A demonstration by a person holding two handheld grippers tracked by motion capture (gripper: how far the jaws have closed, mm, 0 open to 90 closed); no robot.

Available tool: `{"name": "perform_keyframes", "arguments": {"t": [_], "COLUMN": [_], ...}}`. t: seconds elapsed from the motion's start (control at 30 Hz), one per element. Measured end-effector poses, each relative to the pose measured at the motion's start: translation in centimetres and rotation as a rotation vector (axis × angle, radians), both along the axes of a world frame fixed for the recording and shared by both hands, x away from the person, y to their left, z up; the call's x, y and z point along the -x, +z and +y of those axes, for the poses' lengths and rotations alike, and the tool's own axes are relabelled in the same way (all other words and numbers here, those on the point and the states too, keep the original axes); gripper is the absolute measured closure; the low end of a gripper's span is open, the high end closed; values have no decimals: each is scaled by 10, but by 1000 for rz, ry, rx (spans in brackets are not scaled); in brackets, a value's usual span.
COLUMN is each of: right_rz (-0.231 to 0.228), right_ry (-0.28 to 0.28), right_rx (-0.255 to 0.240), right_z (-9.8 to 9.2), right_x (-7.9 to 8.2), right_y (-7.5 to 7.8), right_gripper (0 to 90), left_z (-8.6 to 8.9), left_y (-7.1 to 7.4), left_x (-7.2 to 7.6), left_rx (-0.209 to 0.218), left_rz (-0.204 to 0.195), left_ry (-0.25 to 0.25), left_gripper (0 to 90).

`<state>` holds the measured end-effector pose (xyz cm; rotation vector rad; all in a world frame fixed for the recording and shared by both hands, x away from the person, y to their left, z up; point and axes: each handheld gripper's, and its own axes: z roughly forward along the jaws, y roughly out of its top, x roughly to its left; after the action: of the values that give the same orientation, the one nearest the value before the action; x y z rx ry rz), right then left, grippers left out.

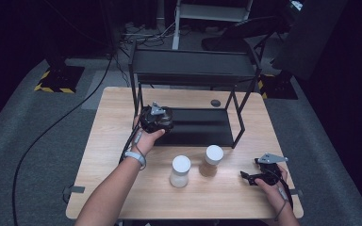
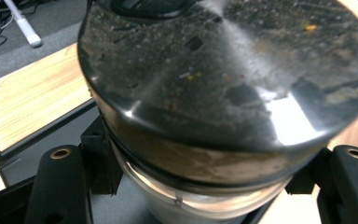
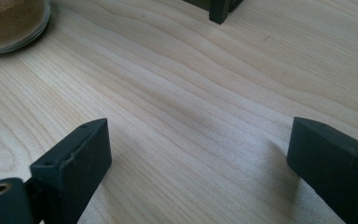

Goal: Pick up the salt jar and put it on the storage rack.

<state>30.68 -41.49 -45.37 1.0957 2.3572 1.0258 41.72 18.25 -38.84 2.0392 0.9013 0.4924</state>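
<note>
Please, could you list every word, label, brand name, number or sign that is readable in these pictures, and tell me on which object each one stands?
No text can be read.
Jar with the dark lid held in the left tongs: no label shows.
White-lidded jars: no label to make out.
Yellow-and-black hazard stripes on the floor: a marking, without words.
Bright screen at the top right: too small and blurred to read.
</note>
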Motion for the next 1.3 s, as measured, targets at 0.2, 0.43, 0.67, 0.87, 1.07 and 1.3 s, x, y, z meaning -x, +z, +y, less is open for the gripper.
{"name": "perform_keyframes", "arguments": {"t": [0.2, 0.43, 0.67, 0.87, 1.07, 1.3], "right_rz": [0, 0, 0, 0, 0, 0], "right_ry": [0, 0, 0, 0, 0, 0], "right_rx": [0, 0, 0, 0, 0, 0], "right_z": [0, 0, 0, 0, 0, 0], "right_x": [0, 0, 0, 0, 0, 0], "right_y": [0, 0, 0, 0, 0, 0], "right_gripper": [61, 61, 61, 61, 61, 61], "left_z": [-5, -11, -13, -12, -14, -13], "left_y": [-8, -16, -19, -22, -24, -25], "left_x": [-10, -16, -20, -23, -27, -27], "left_rx": [-14, -33, -43, -43, -49, -46], "left_rz": [21, 46, 57, 69, 85, 92], "left_ry": [9, 21, 26, 28, 33, 38], "left_gripper": [297, 297, 296, 296, 296, 295]}}
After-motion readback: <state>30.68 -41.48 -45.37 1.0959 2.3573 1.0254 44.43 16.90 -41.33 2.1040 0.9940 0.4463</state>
